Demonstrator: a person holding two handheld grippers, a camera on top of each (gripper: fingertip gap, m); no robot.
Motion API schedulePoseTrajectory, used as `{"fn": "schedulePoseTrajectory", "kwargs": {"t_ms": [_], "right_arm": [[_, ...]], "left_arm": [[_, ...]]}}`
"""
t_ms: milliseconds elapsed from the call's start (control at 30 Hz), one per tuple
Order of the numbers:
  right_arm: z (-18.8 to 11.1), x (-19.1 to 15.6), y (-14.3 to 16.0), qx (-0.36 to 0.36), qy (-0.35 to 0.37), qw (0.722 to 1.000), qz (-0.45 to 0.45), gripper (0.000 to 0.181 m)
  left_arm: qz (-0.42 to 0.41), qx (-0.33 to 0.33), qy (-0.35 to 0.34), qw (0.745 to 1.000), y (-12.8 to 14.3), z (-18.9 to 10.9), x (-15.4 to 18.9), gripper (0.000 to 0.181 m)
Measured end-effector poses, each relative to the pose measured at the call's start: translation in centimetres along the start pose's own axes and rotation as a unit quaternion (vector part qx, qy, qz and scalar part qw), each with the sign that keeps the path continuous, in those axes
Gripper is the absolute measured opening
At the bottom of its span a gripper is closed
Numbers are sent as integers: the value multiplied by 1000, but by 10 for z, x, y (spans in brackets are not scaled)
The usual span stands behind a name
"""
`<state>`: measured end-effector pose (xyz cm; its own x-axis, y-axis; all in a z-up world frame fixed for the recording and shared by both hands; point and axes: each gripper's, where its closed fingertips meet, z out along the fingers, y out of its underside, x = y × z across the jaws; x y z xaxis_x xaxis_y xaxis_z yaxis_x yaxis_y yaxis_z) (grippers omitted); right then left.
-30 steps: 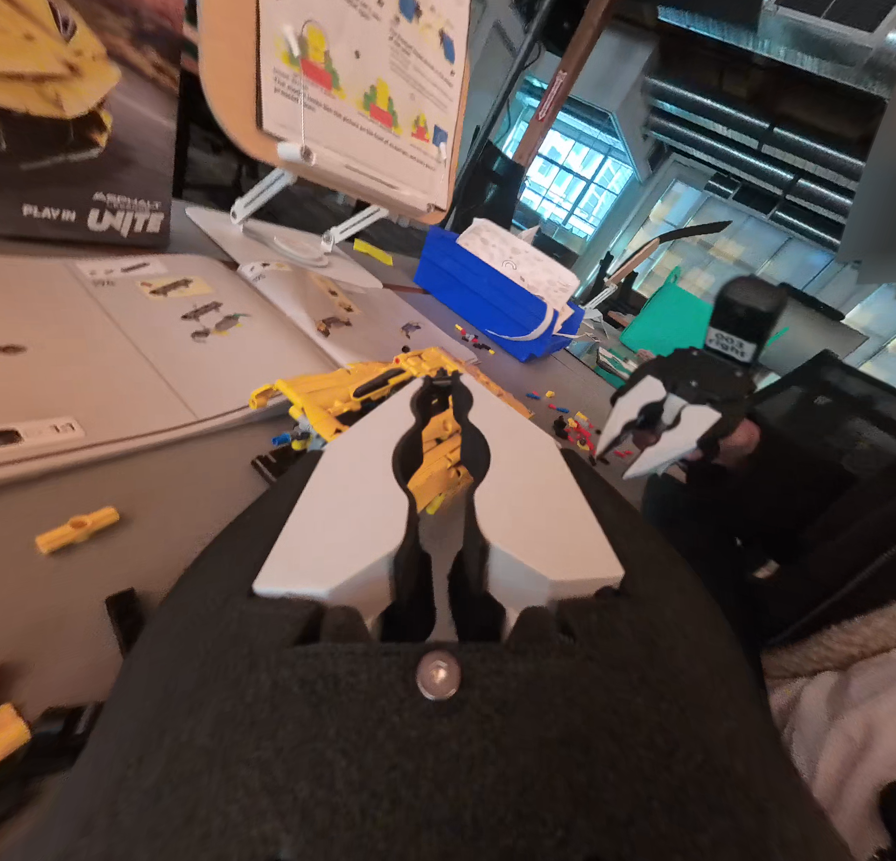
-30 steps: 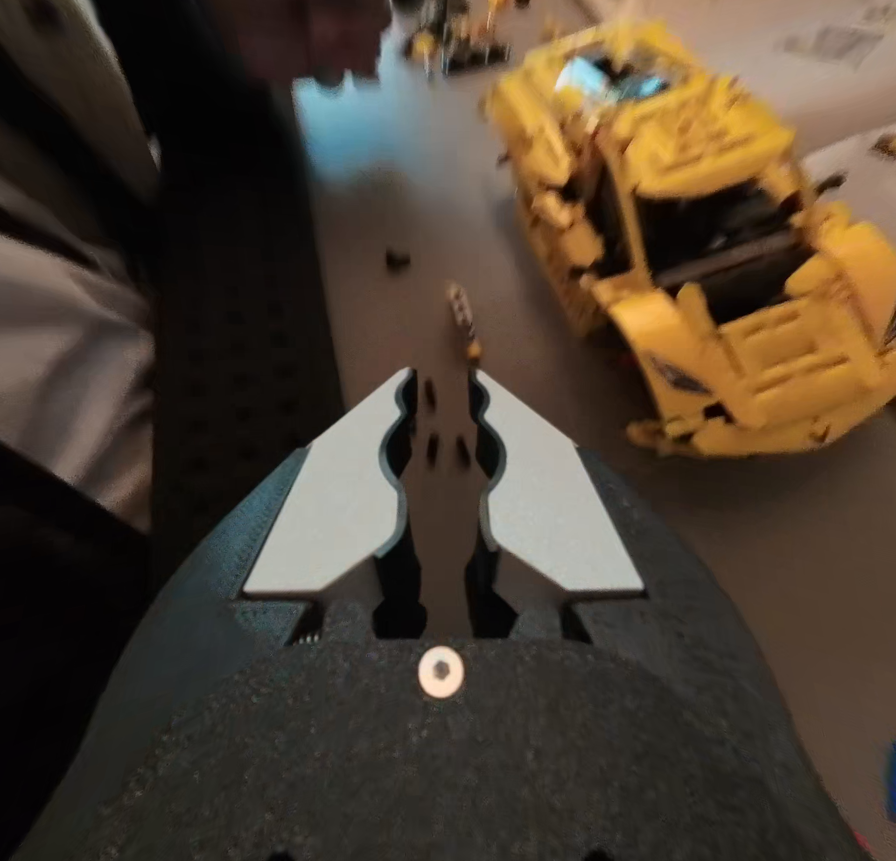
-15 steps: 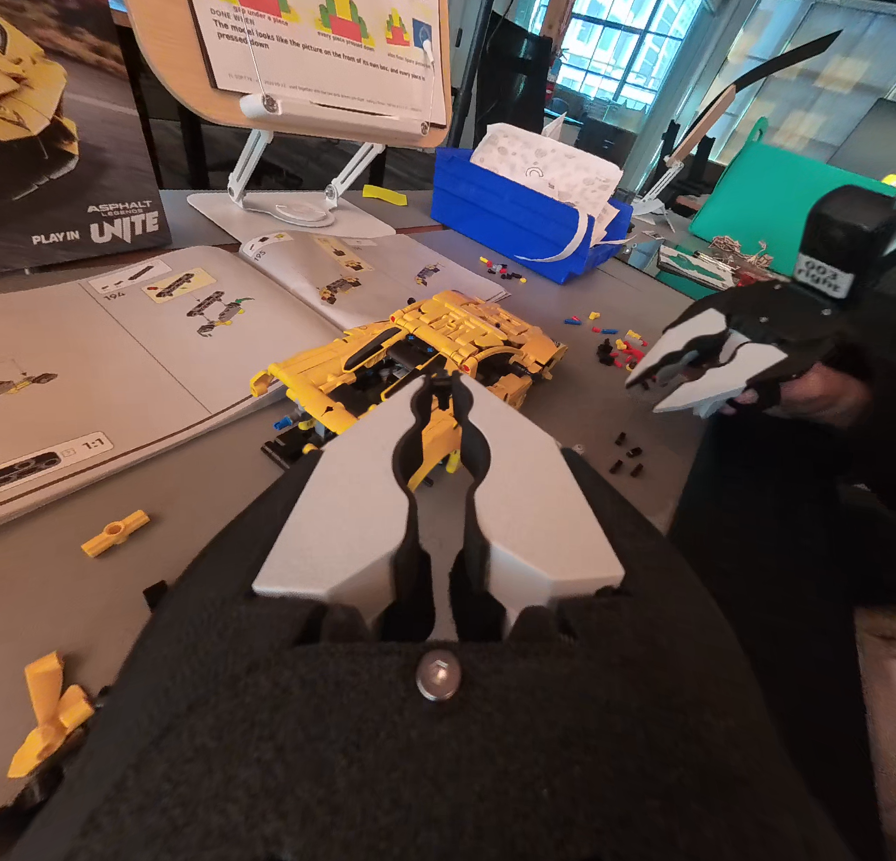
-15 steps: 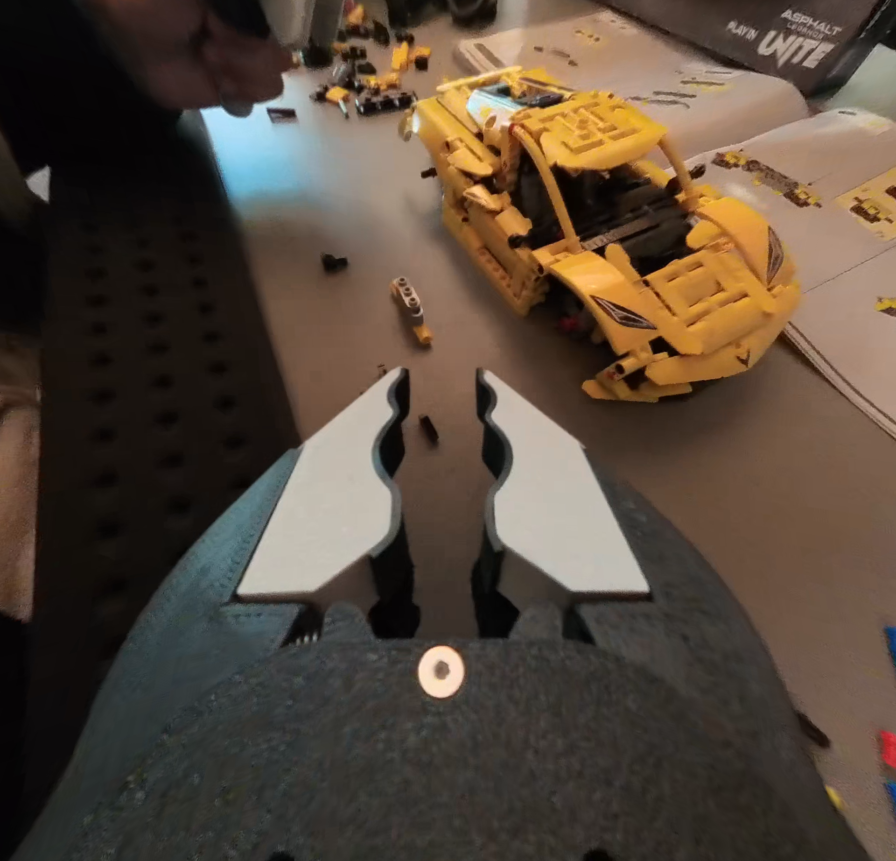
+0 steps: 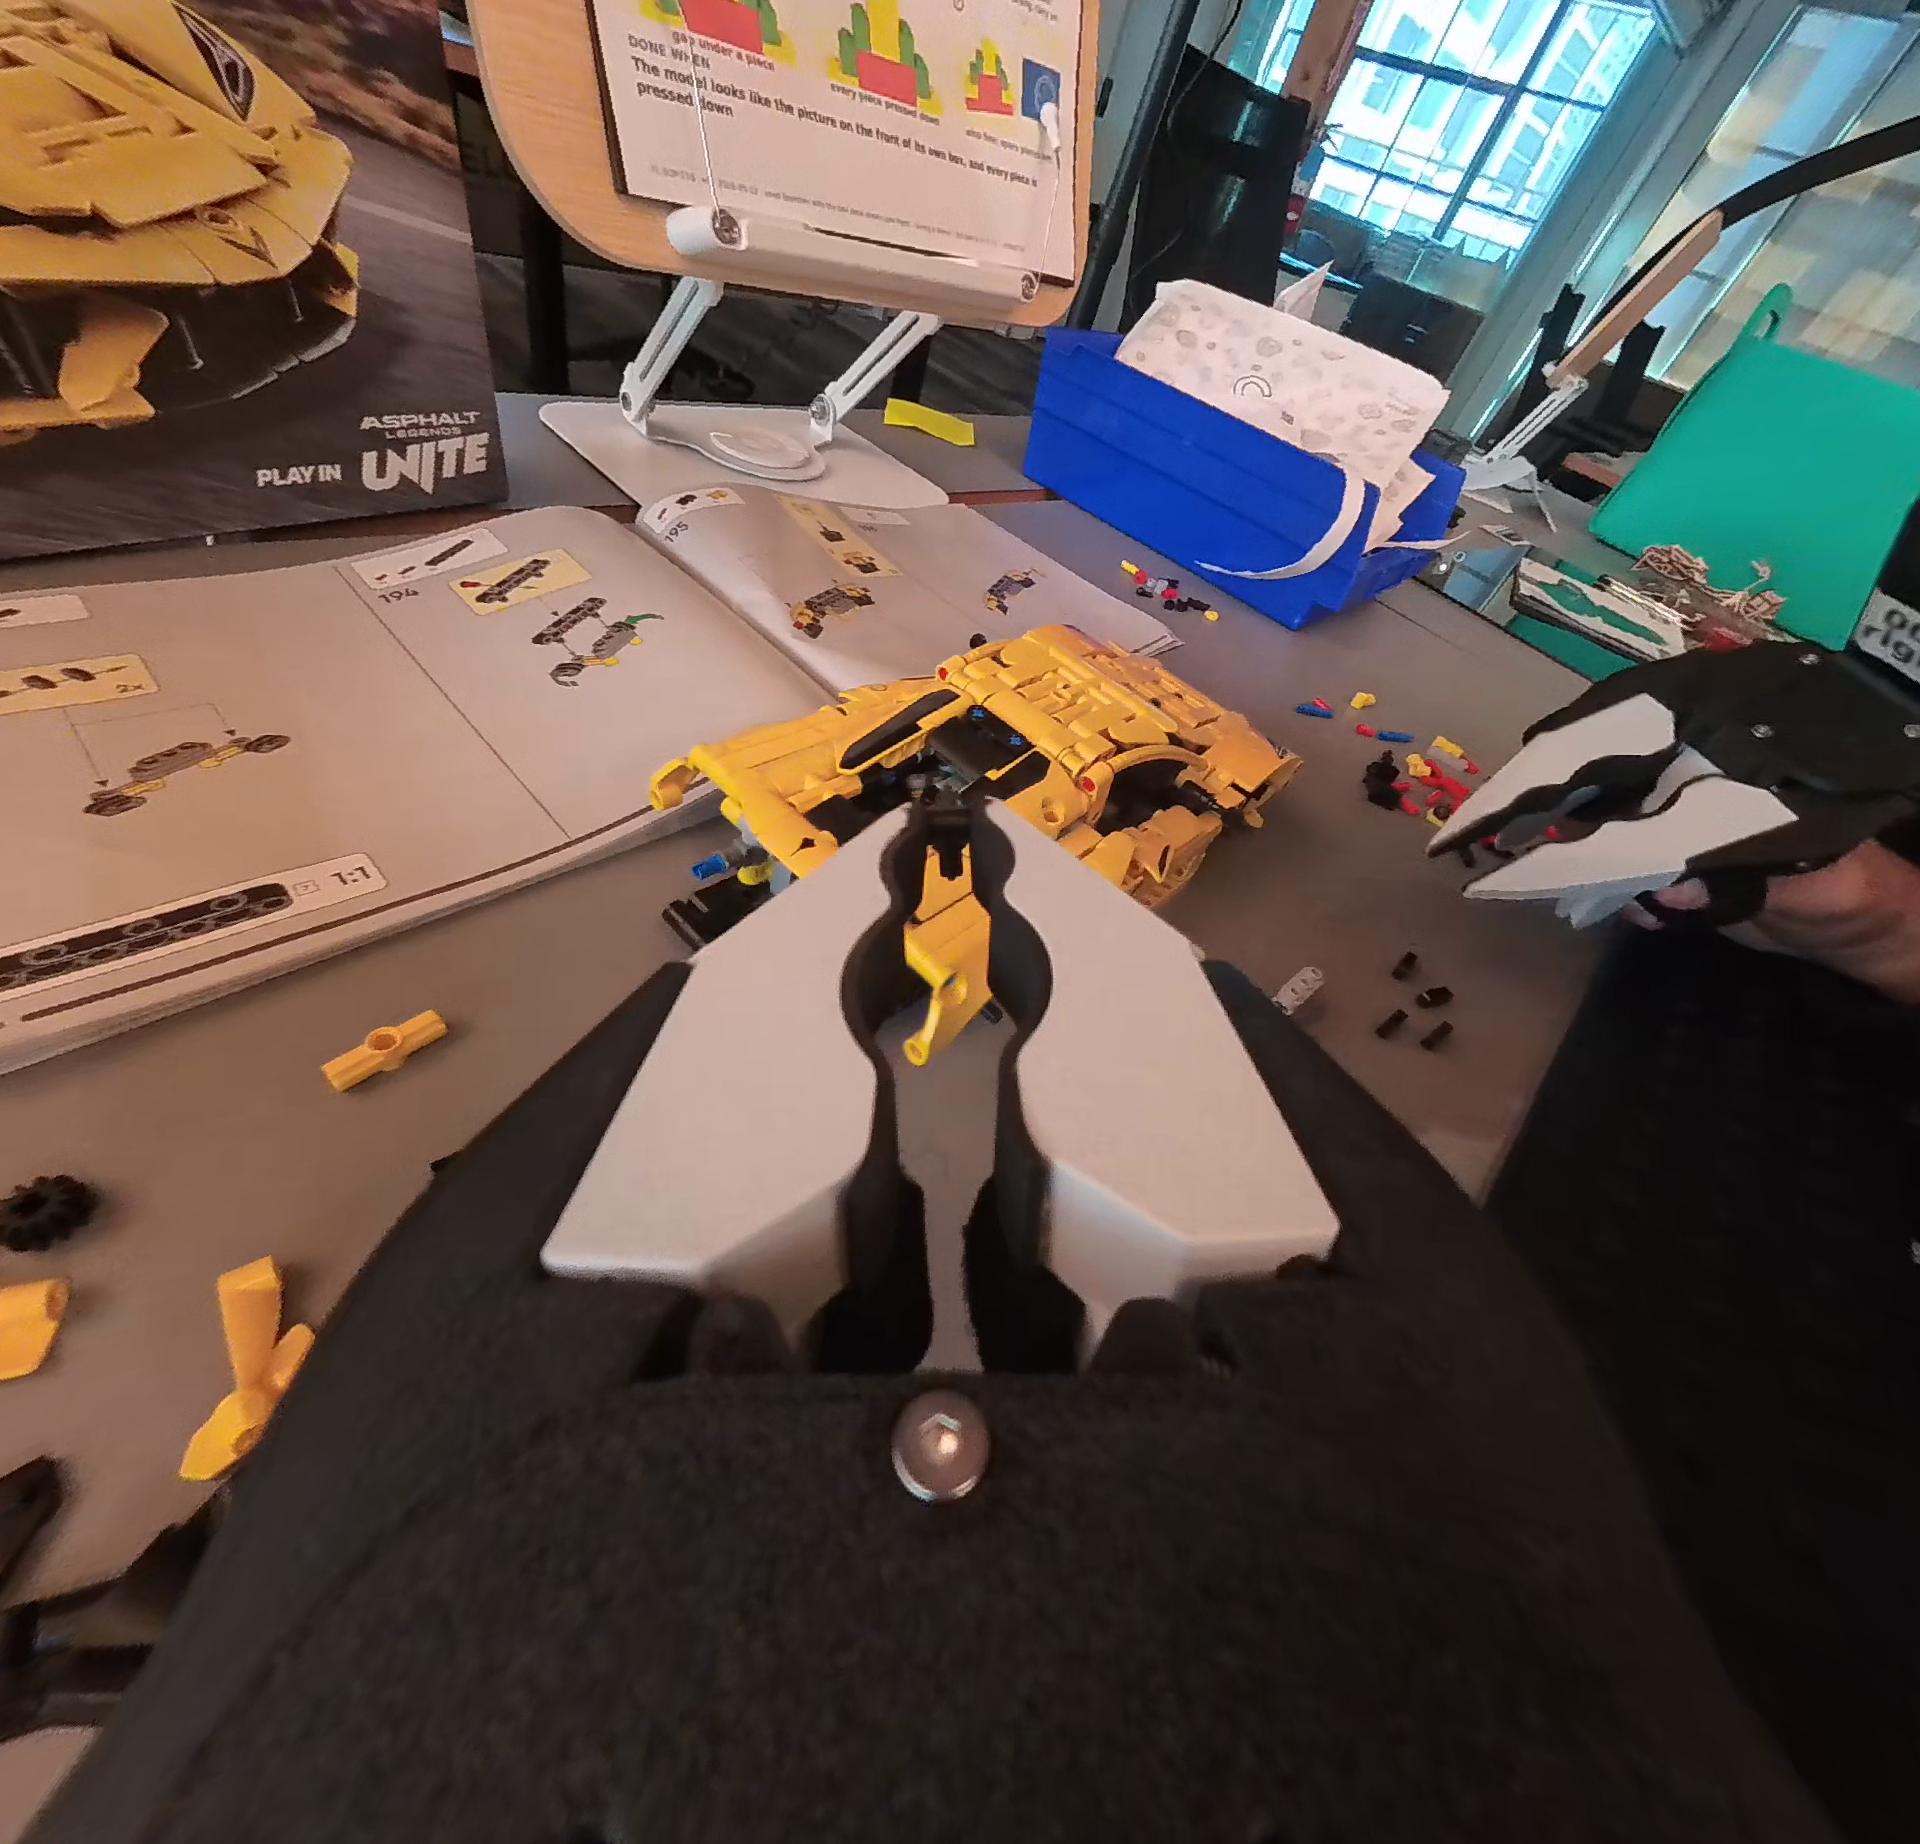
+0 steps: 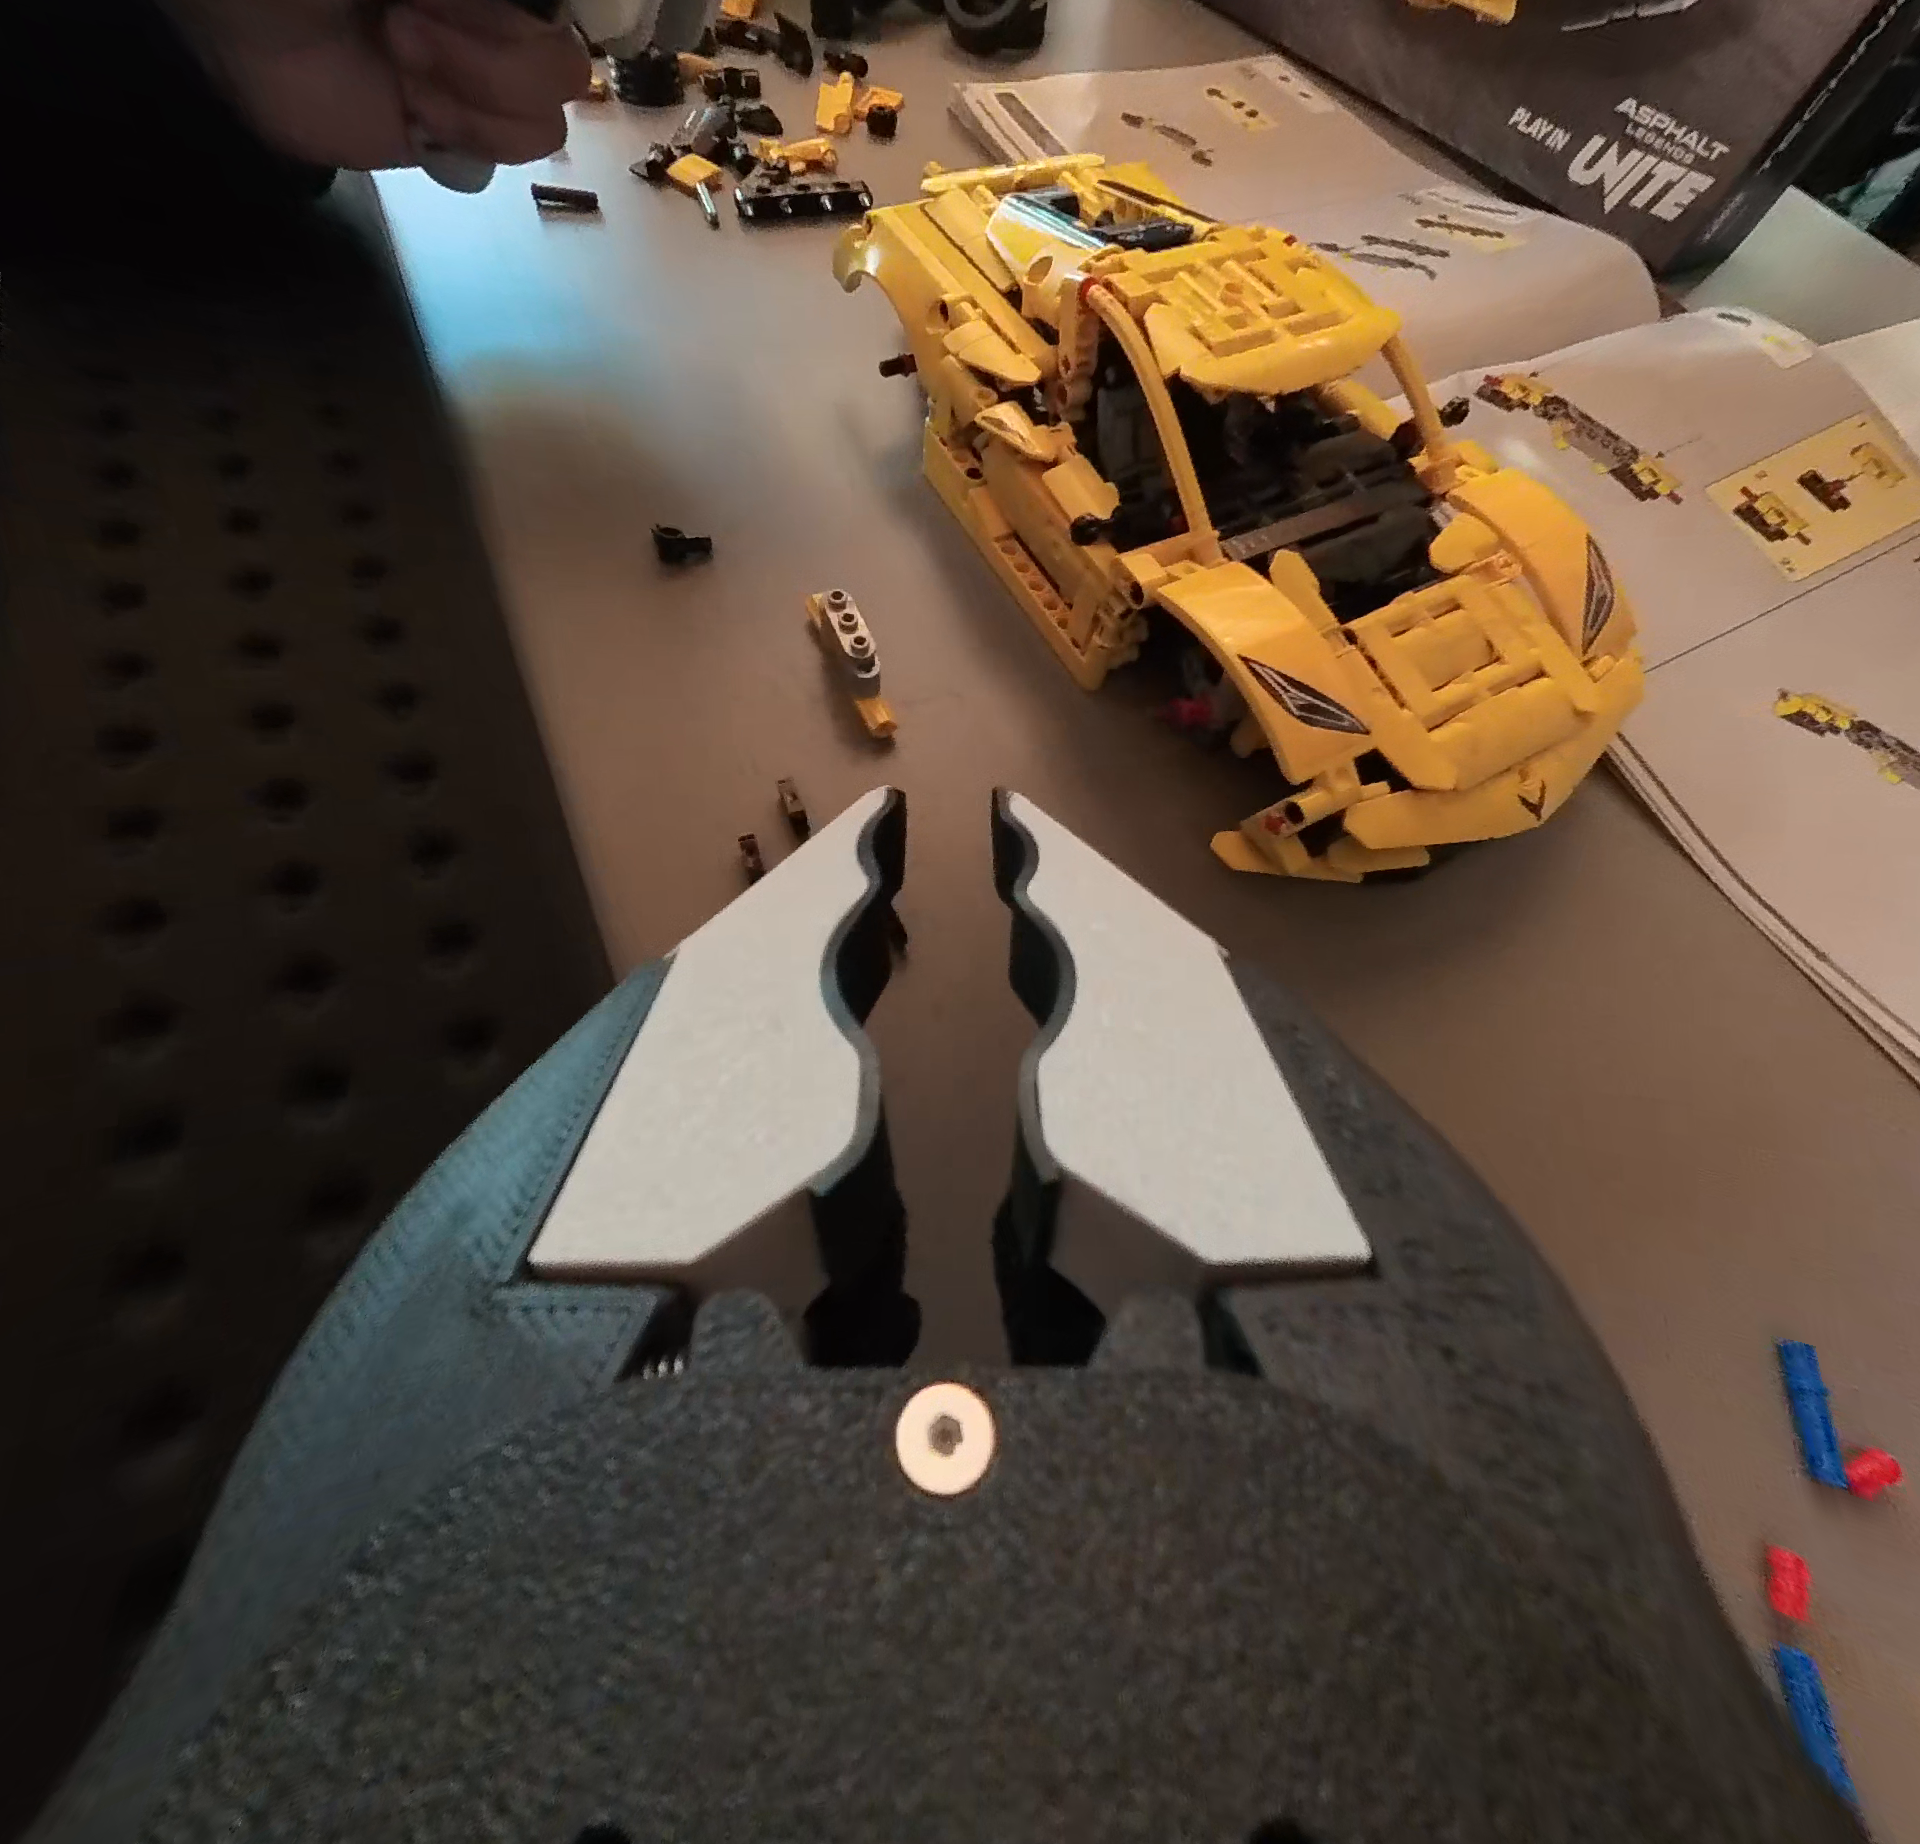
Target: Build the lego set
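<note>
- Right now the left hand-held gripper (image 5: 945,838) hangs above the bench (image 5: 540,973) with its jaws nearly together; a small black piece (image 5: 943,826) sits at their tips, and I cannot tell for sure whether it is clamped there or belongs to the model behind.
- Beyond those tips, the yellow lego car (image 5: 997,745) rests on the bench, its far side partly on the open instruction booklet (image 5: 312,714).
- At the right of that view, the right hand-held gripper (image 5: 1475,859) is held off the bench; in its own view (image 6: 945,807) the jaws stand apart with nothing between them, above bare bench.
- Just past its tips lie several small black pins (image 6: 792,805), and a little farther a grey-and-yellow connector (image 6: 852,651); the car (image 6: 1247,547) sits to the right of these.
- Loose yellow and black parts (image 6: 758,147) are heaped at the far left of that view, with red and blue pins (image 5: 1423,771) to the right of the car in the left wrist view.
- By my reading, the step in hand is fetching a small part: the body looks largely built, though wheels are not fitted.
- Next, the right hand-held gripper would need to drop onto one pin, close squarely on it, then line it up with a hole in the car while the left steadies the model.
</note>
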<state>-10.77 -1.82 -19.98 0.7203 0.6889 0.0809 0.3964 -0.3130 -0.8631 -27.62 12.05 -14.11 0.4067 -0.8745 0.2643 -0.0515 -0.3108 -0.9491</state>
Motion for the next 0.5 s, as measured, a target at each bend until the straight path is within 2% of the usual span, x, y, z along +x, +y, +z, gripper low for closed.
{"fn": "schedulePoseTrajectory", "kwargs": {"t_ms": [500], "right_arm": [[-1,16,9,-12,8,998,57,12]], "left_arm": [[20,-2,1,1000,0,1,5,7]]}}
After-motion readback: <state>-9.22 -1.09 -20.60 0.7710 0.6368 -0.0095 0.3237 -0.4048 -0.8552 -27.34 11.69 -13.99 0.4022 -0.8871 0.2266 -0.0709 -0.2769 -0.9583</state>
